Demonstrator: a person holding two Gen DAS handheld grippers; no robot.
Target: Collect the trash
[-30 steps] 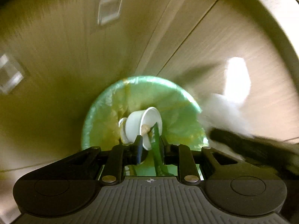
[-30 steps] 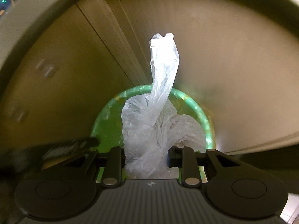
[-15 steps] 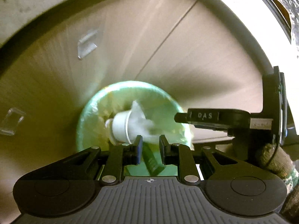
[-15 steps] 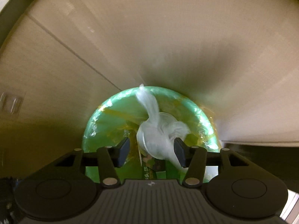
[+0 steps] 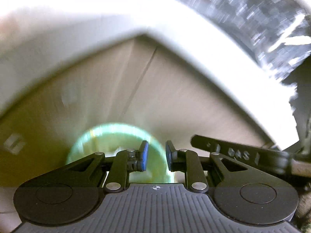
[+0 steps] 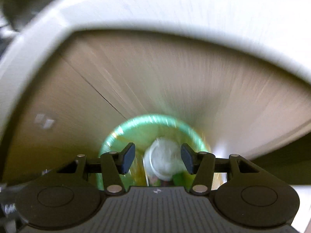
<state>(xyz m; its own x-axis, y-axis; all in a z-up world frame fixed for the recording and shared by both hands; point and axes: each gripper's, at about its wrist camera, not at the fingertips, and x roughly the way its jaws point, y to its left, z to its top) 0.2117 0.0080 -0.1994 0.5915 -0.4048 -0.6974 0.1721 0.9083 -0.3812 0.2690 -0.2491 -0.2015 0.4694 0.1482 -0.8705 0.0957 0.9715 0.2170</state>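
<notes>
Nearest in the left wrist view, the left tool (image 5: 156, 154) shows a narrow gap between its blue pads with nothing in it, so it holds nothing. Just past it, at three o'clock, the black side of the right tool (image 5: 231, 151) crosses the frame. In its own view the right tool (image 6: 157, 158) stands about half open and empty, its pads clear of everything.

Below both sits the bin (image 6: 114, 136), lined with a green bag. Inside it, seen between the right tool's pads but well beneath them, lies a white paper cup (image 6: 162, 161) with pale, blurred plastic around it; the trash is already in the bin.

Farther off, wooden floor (image 6: 155, 81) spreads to twelve o'clock, ending at a pale curved edge (image 5: 68, 29).

Both views are smeared. My worry is that the two tools, so near each other over the bin, might knock together, or catch the liner's rim and drag it out.
</notes>
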